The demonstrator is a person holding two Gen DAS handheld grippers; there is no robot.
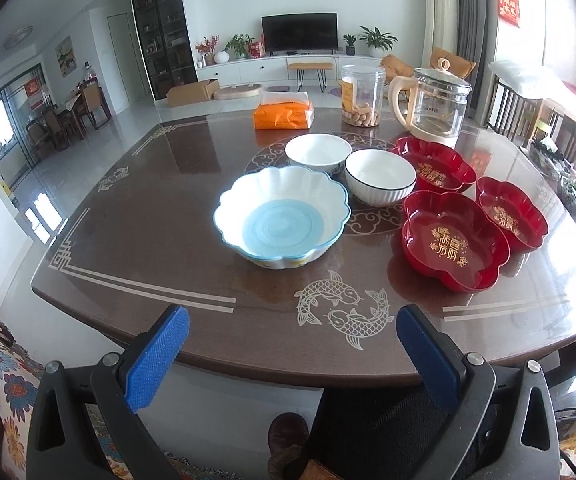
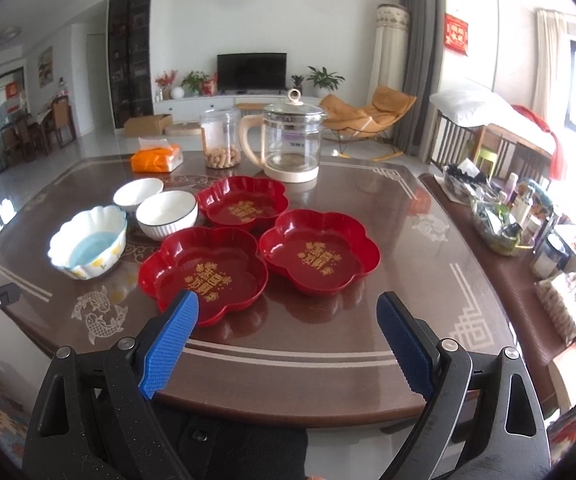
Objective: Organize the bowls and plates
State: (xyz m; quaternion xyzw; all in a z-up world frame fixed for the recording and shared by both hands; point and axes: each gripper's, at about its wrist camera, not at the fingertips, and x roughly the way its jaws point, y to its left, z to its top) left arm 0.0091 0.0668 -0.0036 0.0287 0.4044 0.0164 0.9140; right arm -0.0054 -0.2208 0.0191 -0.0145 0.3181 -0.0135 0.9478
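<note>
While both tools hang off the near table edge, the right gripper (image 2: 286, 340) stands with blue pads wide apart, gripping nothing. Just beyond its left pad, low centre of the right wrist view, sits the nearest red flower-shaped plastic plate (image 2: 204, 272), touching nothing. It is roughly round, no long axis, gold characters inside. Judgement: right hand is nearer. The left gripper (image 1: 292, 348), likewise spread and empty, faces the scalloped white bowl with pale blue floor (image 1: 282, 216) at mid-frame on the dark glass-topped table (image 1: 128, 240).
</note>
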